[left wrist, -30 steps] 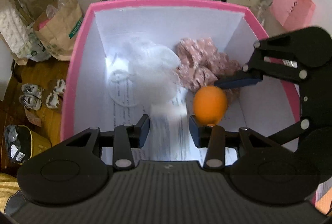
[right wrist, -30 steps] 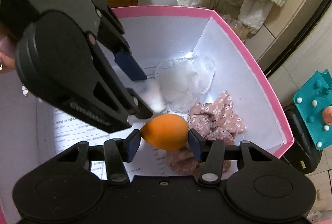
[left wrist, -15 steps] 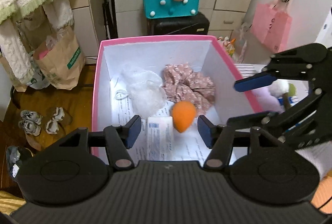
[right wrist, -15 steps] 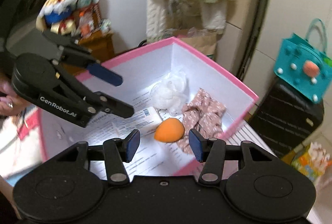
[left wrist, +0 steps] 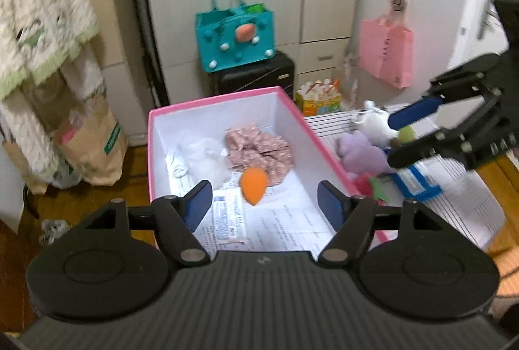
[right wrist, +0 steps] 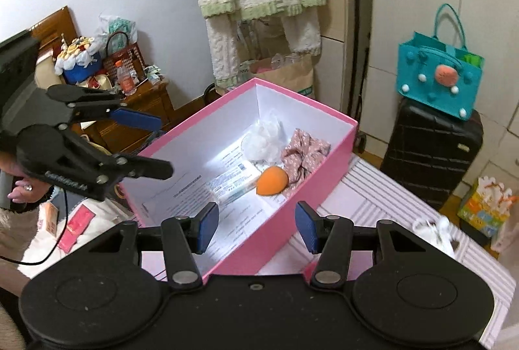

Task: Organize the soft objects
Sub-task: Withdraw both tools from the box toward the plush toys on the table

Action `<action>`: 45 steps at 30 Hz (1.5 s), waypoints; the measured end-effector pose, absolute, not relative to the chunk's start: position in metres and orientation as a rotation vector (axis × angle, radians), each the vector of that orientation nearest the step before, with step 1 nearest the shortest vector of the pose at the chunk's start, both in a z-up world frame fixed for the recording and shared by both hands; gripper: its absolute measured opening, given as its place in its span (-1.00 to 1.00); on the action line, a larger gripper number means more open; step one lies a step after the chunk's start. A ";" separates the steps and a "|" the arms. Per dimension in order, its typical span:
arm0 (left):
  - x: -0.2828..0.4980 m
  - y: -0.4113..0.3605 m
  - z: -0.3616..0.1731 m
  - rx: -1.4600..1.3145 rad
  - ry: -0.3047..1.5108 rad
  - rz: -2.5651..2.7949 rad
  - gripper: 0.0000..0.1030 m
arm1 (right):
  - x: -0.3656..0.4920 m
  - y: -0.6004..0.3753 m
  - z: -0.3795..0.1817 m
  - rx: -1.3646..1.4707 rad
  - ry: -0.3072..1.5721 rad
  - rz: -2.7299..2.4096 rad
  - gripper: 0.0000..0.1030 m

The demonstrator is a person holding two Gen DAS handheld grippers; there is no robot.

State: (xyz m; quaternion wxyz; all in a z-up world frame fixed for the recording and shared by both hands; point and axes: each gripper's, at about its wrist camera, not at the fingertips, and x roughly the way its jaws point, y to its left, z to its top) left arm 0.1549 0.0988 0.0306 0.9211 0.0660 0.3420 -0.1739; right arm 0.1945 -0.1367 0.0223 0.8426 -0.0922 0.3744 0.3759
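Orange sponge (left wrist: 254,185) sits inside the pink box (left wrist: 293,105) beside the floral scrunchie (left wrist: 259,150) (light, squashy, best pinched across its belly), left gripper (left wrist: 264,206) just widening, right gripper (right wrist: 256,224) spread, both empty.

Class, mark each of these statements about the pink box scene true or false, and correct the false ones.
1. The orange egg-shaped sponge lies inside the pink cardboard box. True.
2. The right gripper is clamped on the sponge. False: its jaws are open and empty, above the box.
3. A floral pink fabric scrunchie lies in the box beside the sponge. True.
4. The purple plush toy is inside the box. False: it lies outside, on the striped cloth next to the box.
5. The left gripper holds nothing. True: its jaws have just been opening, with nothing between them.
6. The box floor is bare. False: printed paper sheets line it.
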 end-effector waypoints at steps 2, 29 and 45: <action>0.144 0.092 0.037 0.165 0.697 -0.374 0.39 | 0.186 -0.144 0.027 -0.179 0.795 0.801 0.12; 0.095 -0.024 0.015 0.222 0.780 -0.567 0.50 | 0.092 -0.257 -0.010 -0.152 0.785 0.672 0.29; 0.121 -0.088 -0.041 0.265 0.716 -0.411 0.49 | 0.129 -0.306 -0.058 -0.128 0.740 0.608 0.29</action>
